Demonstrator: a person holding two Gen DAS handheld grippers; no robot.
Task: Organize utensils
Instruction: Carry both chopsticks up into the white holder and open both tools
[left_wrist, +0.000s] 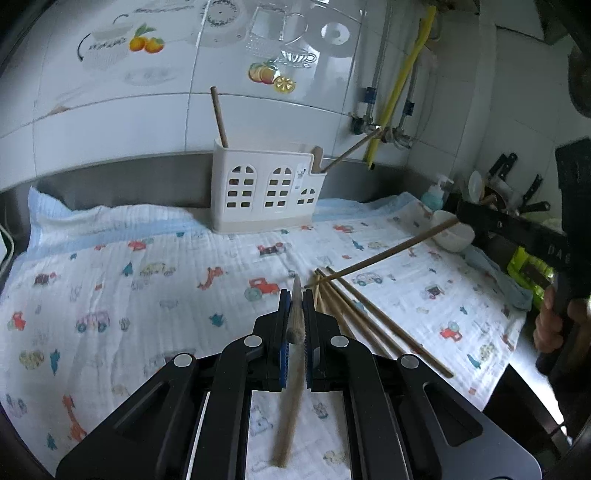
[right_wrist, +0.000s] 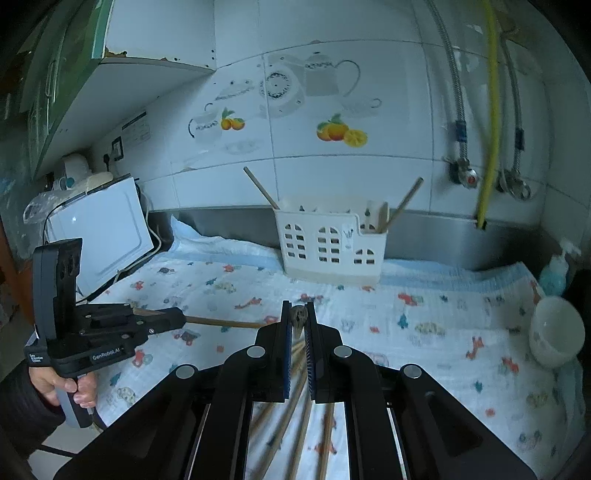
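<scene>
Writing: "GenRobot.AI" reads on the left gripper body, seen from the right wrist view.
Left gripper: clamped on one chopstick, lifted above the printed cloth.
Right gripper: pinching another chopstick that slants up off the pile.
Loose chopsticks: fanned on the cloth, just right of the left fingers.
Holder: white, window cut-outs, against the steel backsplash, sticks already leaning inside.
Around: white bowl, soap bottle, knives at right.
</scene>
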